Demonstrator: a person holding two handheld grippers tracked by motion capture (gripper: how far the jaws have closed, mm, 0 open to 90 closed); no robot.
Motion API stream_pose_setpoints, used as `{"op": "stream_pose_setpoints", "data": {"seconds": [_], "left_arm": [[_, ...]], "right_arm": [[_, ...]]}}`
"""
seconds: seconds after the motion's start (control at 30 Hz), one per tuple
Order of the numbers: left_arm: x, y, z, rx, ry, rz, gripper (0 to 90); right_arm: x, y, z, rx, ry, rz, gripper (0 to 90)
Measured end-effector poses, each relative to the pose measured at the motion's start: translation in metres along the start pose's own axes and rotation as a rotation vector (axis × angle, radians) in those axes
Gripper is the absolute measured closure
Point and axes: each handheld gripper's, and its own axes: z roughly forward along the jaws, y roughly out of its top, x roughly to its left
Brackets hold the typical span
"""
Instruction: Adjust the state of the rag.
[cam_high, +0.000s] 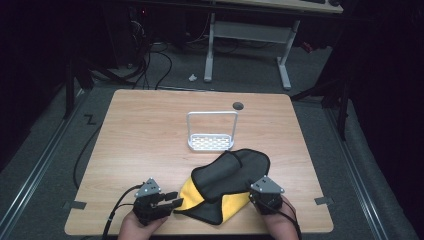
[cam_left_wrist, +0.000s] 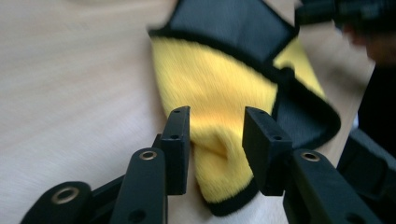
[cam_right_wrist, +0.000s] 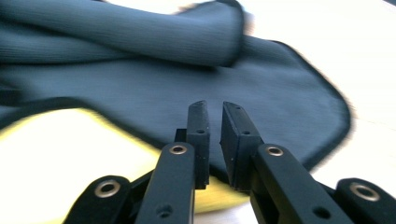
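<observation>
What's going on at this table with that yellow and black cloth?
A person sits at a wooden table with a pair of tongs in each hand, working on a crumpled yellow and black cloth. The left tongs stand open over the cloth's yellow corner, with a fold of it between the jaws. The right tongs are nearly closed at the cloth's black edge; whether they pinch it is unclear. A small white wire rack stands behind the cloth, untouched.

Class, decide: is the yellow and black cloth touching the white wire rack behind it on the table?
Apart. The high view shows a strip of bare wood between the cloth and the white wire rack.
</observation>
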Motion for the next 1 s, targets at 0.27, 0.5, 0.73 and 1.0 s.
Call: {"op": "stream_pose_setpoints", "data": {"seconds": [0.27, 0.5, 0.73, 1.0], "left_arm": [[-0.019, 0.044, 0.058, 0.019, -0.030, 0.084, 58.3], [-0.008, 0.033, 0.078, 0.168, 0.078, 0.172, 81.1], [0.018, 0.002, 0.030, 0.159, 0.127, 0.083, 82.8], [0.026, -0.013, -0.002, 0.116, 0.135, 0.017, 76.6]], "right_arm": [[0.035, -0.004, 0.019, 0.093, 0.143, -0.062, 86.4], [0.032, -0.005, 0.020, 0.093, 0.145, -0.065, 89.5], [0.023, -0.009, 0.020, 0.100, 0.083, -0.075, 89.5], [-0.008, -0.018, 0.017, 0.125, 0.001, -0.002, 89.5]]}}
